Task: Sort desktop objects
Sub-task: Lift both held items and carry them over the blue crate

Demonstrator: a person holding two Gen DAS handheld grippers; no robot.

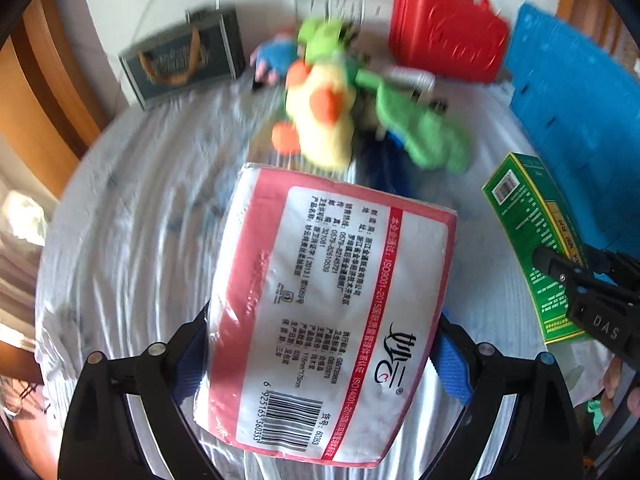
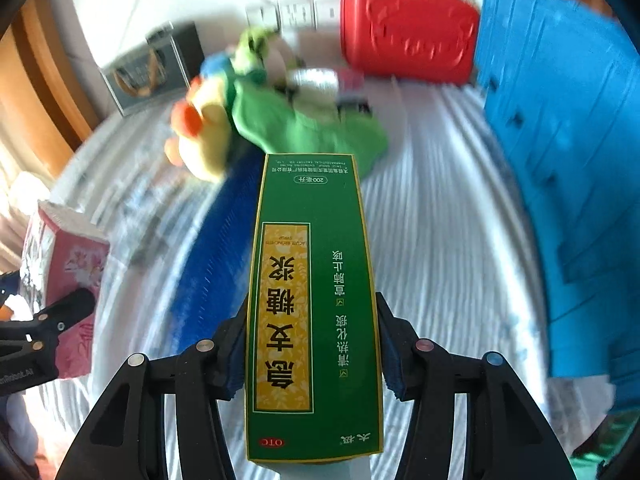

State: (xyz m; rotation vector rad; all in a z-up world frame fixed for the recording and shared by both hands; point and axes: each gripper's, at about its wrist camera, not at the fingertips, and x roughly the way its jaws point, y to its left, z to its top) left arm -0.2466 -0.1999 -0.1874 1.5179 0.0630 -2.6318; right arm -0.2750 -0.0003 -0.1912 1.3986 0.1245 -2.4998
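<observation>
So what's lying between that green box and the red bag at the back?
In the right wrist view, a heap of soft toys lies between the green box and the red bag, then bare tablecloth.

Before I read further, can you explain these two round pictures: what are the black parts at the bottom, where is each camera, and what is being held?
No robot here: a person holds a hand tool with a two-finger claw in each hand, with a camera above each, looking along the fingers. The left view shows the left claw gripping a pink tissue pack. The right view shows the right claw gripping a green medicine box. On the pale cloth lie a yellow plush duck, a green cloth, a red basket, a blue crate and a dark box.
</observation>
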